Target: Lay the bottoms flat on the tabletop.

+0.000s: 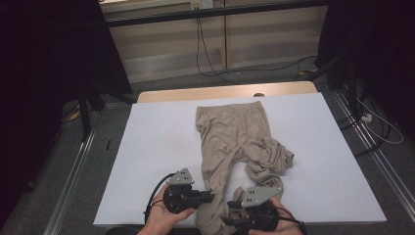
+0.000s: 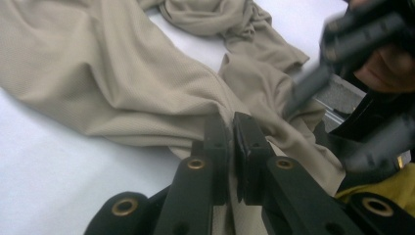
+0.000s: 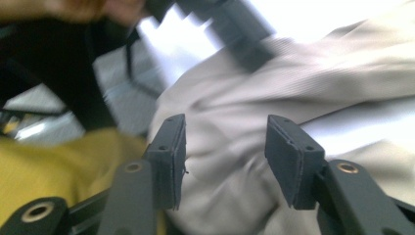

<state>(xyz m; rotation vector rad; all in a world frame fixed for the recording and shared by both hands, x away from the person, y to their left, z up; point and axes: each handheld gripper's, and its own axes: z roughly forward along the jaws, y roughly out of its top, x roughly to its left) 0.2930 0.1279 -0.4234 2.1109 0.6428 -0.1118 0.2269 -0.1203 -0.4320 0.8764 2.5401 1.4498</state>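
Plainly the beige trousers (image 1: 230,134) lie flat on the white table (image 1: 156,142), waistband at the far side, one leg bunched up, the other running to the near edge. The left gripper (image 2: 230,128) pinches that leg's hem to anchor it — while the right gripper (image 3: 222,147) stands spread beside it, gripping nothing, likely repositioning.
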